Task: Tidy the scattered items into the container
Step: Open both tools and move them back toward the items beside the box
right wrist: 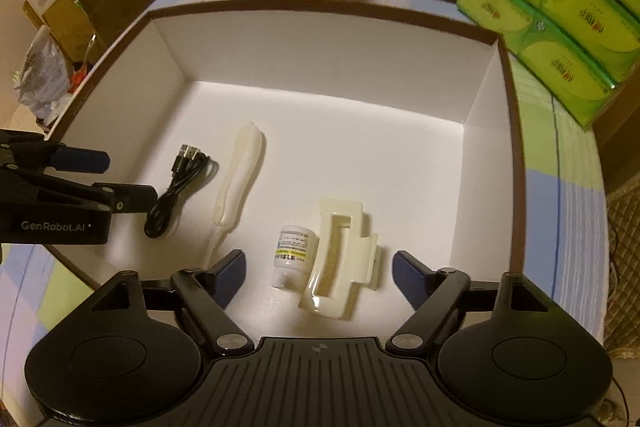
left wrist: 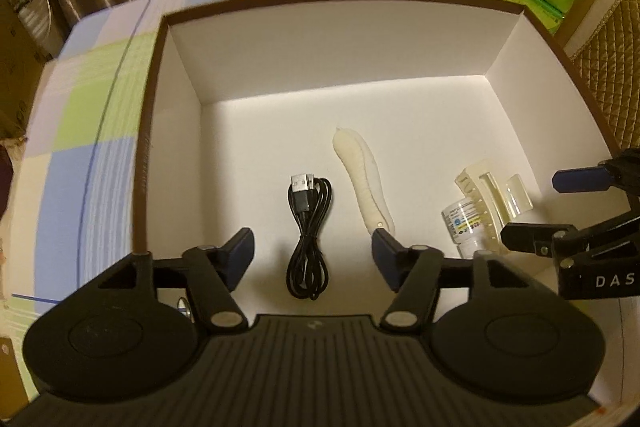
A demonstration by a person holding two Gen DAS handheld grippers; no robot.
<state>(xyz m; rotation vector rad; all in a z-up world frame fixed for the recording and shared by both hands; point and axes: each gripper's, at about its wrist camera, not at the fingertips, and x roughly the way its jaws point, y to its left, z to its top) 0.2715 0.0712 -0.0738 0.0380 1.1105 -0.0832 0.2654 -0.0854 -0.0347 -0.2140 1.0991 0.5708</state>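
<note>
both your left hand-held gripper [left wrist: 312, 251] and right hand-held gripper [right wrist: 318, 267] hang wide open and empty over the box [right wrist: 508, 75], where the usb cable [left wrist: 308, 235], pale sleeve [left wrist: 366, 179], dropper bottle [right wrist: 290, 251] and hair claw [right wrist: 340, 259] already lie near its front edge, so dipping lower could knock them askew.
</note>
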